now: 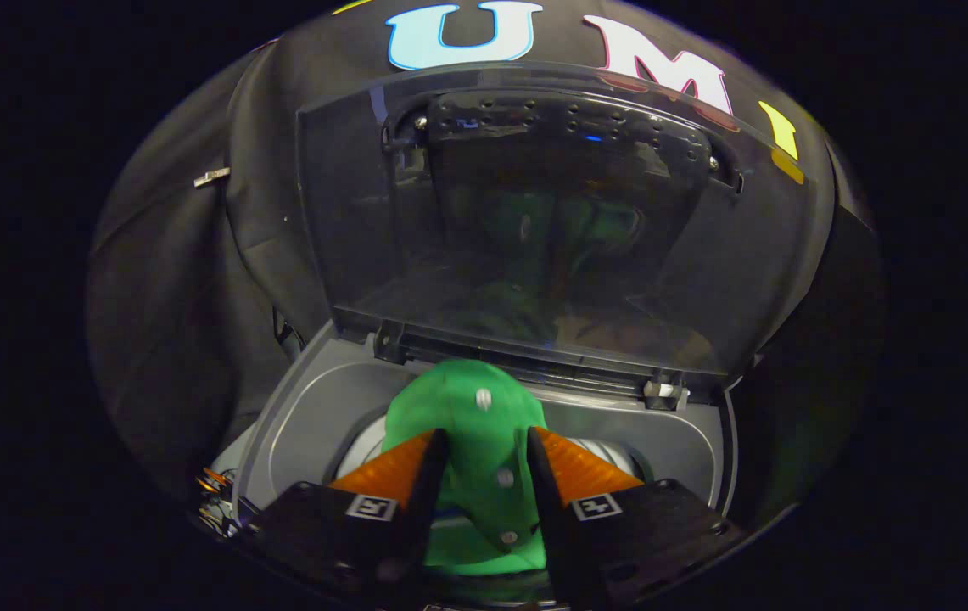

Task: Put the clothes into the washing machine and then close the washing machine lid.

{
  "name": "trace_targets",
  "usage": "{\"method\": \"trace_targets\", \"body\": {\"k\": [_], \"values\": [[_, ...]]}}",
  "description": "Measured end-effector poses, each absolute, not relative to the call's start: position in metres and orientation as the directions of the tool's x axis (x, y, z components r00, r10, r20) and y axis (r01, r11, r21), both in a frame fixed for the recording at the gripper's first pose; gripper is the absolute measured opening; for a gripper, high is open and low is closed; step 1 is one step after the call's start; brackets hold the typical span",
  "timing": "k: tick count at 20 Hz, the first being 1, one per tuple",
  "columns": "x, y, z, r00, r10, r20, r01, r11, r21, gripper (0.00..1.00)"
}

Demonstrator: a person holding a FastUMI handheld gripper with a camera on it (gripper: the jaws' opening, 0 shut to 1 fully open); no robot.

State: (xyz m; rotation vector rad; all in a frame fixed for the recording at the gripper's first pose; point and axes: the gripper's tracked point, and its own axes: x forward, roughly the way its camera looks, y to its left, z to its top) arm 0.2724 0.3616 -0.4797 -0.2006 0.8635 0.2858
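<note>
Green buttoned garment sits pinched between your gripper's two orange fingers, both pressing its sides, and it hangs right over the washing machine's drum opening. So the load is nearly in, by my reading, though not yet dropped. Beyond the fingers, the clear lid stands upright on its hinge. Letting go and shutting that lid are what remain.

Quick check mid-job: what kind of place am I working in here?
Likely a staged laundry booth: a top-loading washer with its clear lid raised, black cloth wall behind. The gripper is shut on a green garment above the drum.
</note>
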Motion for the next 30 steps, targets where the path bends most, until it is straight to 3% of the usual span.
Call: {"method": "trace_targets", "body": {"k": [4, 12, 22, 30], "values": [[0.275, 0.354, -0.479, 0.639, 0.14, -0.757, -0.249, 0.968, -0.032, 0.99], [0.288, 0.357, -0.427, 0.74, 0.232, -0.631, -0.281, 0.959, 0.023, 1.0], [0.301, 0.373, -0.272, 0.873, 0.338, -0.352, -0.341, 0.938, 0.055, 1.0], [0.348, 0.366, -0.19, 0.913, 0.298, -0.28, -0.293, 0.954, 0.058, 0.99]]}}
